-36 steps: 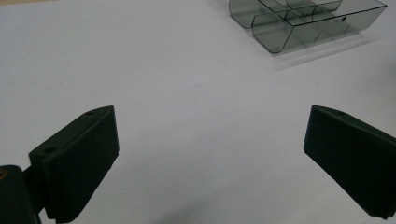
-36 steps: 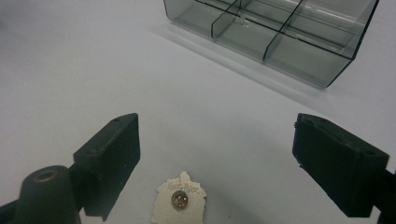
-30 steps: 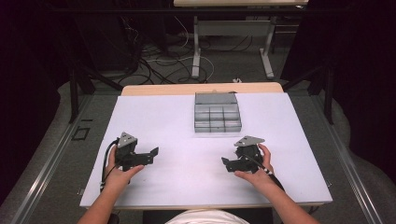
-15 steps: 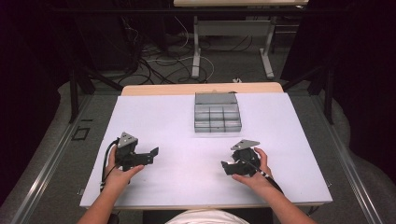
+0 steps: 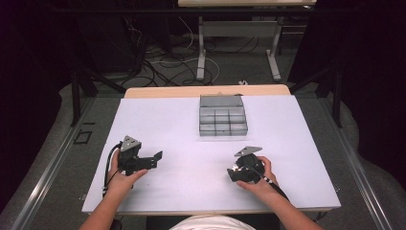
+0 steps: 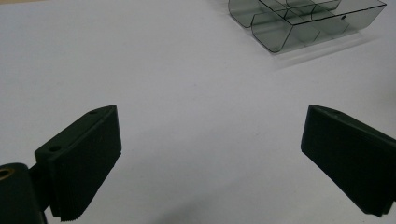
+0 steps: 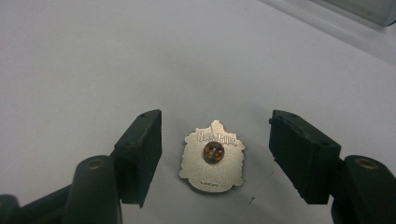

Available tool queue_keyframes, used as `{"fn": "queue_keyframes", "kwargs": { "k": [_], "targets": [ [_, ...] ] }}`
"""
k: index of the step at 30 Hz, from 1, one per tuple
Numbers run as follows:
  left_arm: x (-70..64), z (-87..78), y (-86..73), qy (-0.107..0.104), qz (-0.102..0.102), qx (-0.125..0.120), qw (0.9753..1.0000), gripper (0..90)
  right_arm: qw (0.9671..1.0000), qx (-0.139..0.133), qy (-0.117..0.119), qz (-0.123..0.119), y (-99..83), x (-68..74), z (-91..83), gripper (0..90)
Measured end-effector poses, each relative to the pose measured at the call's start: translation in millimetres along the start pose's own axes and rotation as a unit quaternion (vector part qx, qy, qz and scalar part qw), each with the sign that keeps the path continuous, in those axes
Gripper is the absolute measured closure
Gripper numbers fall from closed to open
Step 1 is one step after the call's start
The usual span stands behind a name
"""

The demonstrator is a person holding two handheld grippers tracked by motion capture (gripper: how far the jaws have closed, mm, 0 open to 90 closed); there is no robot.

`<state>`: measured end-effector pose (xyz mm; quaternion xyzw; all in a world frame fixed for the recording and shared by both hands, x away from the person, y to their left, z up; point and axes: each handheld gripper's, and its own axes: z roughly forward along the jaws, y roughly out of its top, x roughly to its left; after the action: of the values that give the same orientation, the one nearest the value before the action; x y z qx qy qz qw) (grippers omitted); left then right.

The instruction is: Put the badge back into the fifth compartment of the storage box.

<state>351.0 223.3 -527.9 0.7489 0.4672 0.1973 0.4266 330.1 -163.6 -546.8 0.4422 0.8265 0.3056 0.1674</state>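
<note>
Left claw (image 6: 210,163) jaws wide apart, divided tray (image 6: 303,21) beyond

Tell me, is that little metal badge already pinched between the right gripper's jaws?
No: in the right gripper view the badge lies flat on the white table with a clear gap to each jaw of the open right gripper.

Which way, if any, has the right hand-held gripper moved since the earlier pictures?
Yes. The right hand-held gripper has drawn back toward the person, away from the compartment box, and tipped down.

Pin (image 7: 213,157), back side up: raised lettering "Harry Potter" along top edge. Small stamped line near bottom edge, too small to read.
</note>
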Motion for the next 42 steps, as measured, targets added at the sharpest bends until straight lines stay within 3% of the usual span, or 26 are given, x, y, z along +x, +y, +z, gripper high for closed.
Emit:
{"fn": "queue_keyframes", "kwargs": {
  "k": [4, 9, 10, 22, 24, 25, 28, 42],
  "targets": [
    [0.0, 0.4, -0.3, -0.001, -0.003, 0.000, 1.0000, 5.3, 0.9999, 0.008, -0.001, -0.006, -0.9, -1.0, 0.3, 39.6],
    [-0.2, 0.3, -0.2, -0.001, -0.003, 0.000, 1.0000, 5.4, 0.9999, 0.015, -0.003, 0.003, -2.6, -2.9, 1.7, 42.4],
    [-0.2, 0.4, -0.2, -0.001, -0.004, 0.000, 1.0000, 5.4, 0.9996, 0.026, 0.000, 0.007, -2.1, -3.2, 0.2, 42.9],
    [0.2, 0.5, 0.0, 0.001, 0.000, 0.000, 1.0000, 5.5, 0.9996, 0.027, 0.005, 0.008, -3.3, -4.1, 1.5, 47.5],
    [0.2, 0.5, -0.1, 0.001, 0.000, 0.000, 1.0000, 5.5, 0.9992, 0.039, 0.003, 0.008, -2.3, -3.3, -0.1, 48.6],
    [0.2, 0.5, -0.1, 0.000, 0.000, 0.000, 1.0000, 5.5, 0.9996, 0.028, 0.002, 0.006, -2.9, -3.1, 1.4, 48.9],
    [0.3, 0.4, 0.0, 0.001, 0.000, 0.000, 1.0000, 5.5, 0.9992, 0.039, 0.005, 0.009, -2.3, -3.0, 0.4, 49.8],
    [0.1, 0.9, 0.0, 0.001, 0.002, 0.001, 1.0000, 5.6, 0.9994, 0.033, 0.012, 0.004, -2.1, -3.2, 0.8, 56.1]
  ]
}}
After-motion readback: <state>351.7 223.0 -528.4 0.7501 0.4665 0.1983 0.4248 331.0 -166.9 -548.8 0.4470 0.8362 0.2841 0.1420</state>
